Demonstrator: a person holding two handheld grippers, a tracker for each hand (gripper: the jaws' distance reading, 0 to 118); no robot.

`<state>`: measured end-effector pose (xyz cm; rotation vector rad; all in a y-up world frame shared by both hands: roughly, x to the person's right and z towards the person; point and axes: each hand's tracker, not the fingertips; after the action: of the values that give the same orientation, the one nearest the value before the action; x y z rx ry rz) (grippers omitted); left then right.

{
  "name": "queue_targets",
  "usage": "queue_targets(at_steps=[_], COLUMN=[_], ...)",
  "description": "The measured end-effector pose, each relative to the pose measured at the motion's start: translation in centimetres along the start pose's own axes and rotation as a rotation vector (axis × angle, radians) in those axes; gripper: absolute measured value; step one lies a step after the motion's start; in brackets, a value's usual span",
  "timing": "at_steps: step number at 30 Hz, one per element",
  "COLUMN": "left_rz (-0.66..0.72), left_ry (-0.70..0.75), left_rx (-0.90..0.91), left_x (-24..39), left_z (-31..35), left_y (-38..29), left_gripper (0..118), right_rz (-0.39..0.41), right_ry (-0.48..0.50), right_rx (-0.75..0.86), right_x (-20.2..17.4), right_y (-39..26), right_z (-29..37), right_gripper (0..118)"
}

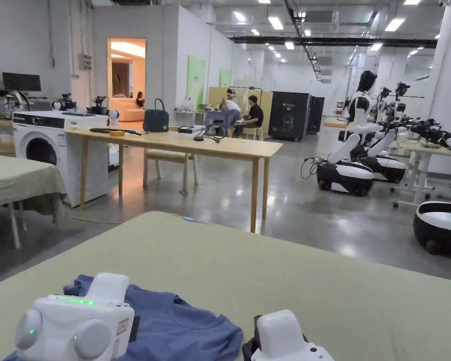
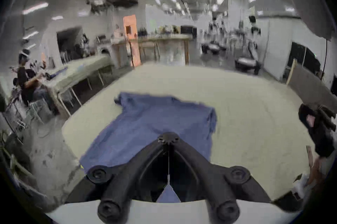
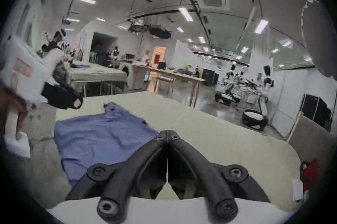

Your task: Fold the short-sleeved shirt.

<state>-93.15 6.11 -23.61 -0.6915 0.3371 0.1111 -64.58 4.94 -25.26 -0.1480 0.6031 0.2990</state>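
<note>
The landmark is the broad table draped in pale green cloth point(image 1: 267, 272), and everything here is placed against it. At the table's near left corner lies the blue short-sleeved cotton shirt point(image 2: 149, 129), neckline facing up, its far-left sleeve spread out toward the table's left edge. The body appears largely flat with some rumpling. The shirt's right side ends in a straight doubled-looking edge, which may be one fold already taken, though the pictures do not settle this. The white-bodied left gripper with black jaws point(image 2: 168, 138) sits over the shirt's near portion; its jaws are drawn together tip to tip, and a sliver of blue cloth shows low between the jaw arms, but whether fabric is actually pinched at the tips cannot be told. Further right, the matching right gripper point(image 3: 167, 134) is held over the bare table cover just beside the shirt's right edge, jaws closed on each other with nothing visibly between them. Judgement: the task is at an early stage. The shirt is laid out, at most one side is turned in, and the remaining folds are not yet made.
</note>
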Motion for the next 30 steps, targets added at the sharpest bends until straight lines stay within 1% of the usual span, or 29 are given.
queue_targets(at_steps=[2,4,5,6,7,8,9,10,11,12,14,15,16,18,19,20,22,24,25,26,28,29,30], left_rz=[-0.006,-0.028,-0.015,0.006,0.037,0.097,0.122,0.113,0.095,0.047,0.022,0.018,0.038,0.063,0.052,0.046,-0.006,-0.131,-0.096,-0.069,0.016,0.027,-0.002], left_ry=[-0.033,-0.036,-0.053,-0.06,-0.074,-0.106,-0.101,-0.119,-0.161,-0.173,-0.098,-0.089,-0.097,-0.175,-0.168,-0.105,0.016,0.099,0.051,0.094,0.039,0.001,-0.001], left_rx=[-0.082,-0.215,-0.24,-0.253,-0.242,-0.226,-0.22,-0.248,-0.23,-0.192,-0.23,-0.256,-0.283,-0.32,-0.336,-0.384,-0.41,-0.476,-0.439,-0.072,-0.177,-0.184,-0.191], left_x=[-0.2,0.5,0.7,0.9,1.2,1.3,1.9,2.3,1.7,2.2,2.8,4.6,5.0,5.4,5.5,5.8,6.5,7.1,7.1,6.5,5.1,4.4,4.0], left_z=[-4.3,-8.4,-10.7,-12.7,-14.1,-15.3,-16.4,-17.2,-17.7,-18.7,-20.8,-20.5,-21.5,-23.9,-24.3,-25.2,-26.4,-24.2,-23.2,-21.8,-21.8,-21.4,-21.0], left_y=[0.2,0.0,0.2,0.6,0.7,1.0,1.3,1.5,1.6,2.5,2.8,1.1,0.7,-0.1,-0.7,-1.1,-1.9,-3.0,-3.3,-1.8,-1.2,-1.1,-0.8], left_gripper=[0,0,0,11,47,94,118,115,116,117,117,117,117,117,117,117,117,117,117,117,116,116,116], right_rz=[-0.002,-0.002,0.002,0.005,0.004,0.001,-0.002,-0.006,-0.005,-0.004,-0.013,-0.021,-0.028,-0.038,-0.042,-0.043,-0.035,-0.039,-0.043,-0.049,-0.055,-0.056,-0.056], right_ry=[0.005,0.0,-0.008,-0.016,-0.023,-0.032,-0.043,-0.052,-0.065,-0.078,-0.093,-0.093,-0.095,-0.1,-0.1,-0.101,-0.109,-0.113,-0.115,-0.121,-0.126,-0.128,-0.13], right_rx=[-0.02,-0.055,-0.073,-0.084,-0.091,-0.101,-0.114,-0.122,-0.127,-0.131,-0.139,-0.142,-0.146,-0.153,-0.159,-0.166,-0.18,-0.19,-0.19,-0.188,-0.186,-0.187,-0.187], right_x=[0.1,0.6,0.9,1.3,1.6,2.0,2.4,2.7,3.0,3.2,3.6,3.7,3.8,3.7,3.7,3.7,3.6,3.8,3.9,4.1,4.3,4.6,4.7], right_y=[-1.2,-2.2,-2.6,-3.1,-3.4,-3.7,-3.9,-4.1,-4.3,-4.5,-4.6,-4.8,-4.9,-5.2,-5.4,-5.6,-6.1,-6.3,-6.3,-6.4,-6.4,-6.3,-6.2], right_z=[-0.6,-1.0,-0.9,-1.0,-1.1,-1.2,-1.2,-1.2,-1.3,-1.4,-1.5,-1.5,-1.5,-1.5,-1.4,-1.4,-1.5,-1.3,-1.2,-1.1,-0.9,-0.9,-0.7], right_gripper=[1,1,1,1,2,2,2,2,2,2,3,3,3,3,4,4,4,5,5,5,5,6,6])
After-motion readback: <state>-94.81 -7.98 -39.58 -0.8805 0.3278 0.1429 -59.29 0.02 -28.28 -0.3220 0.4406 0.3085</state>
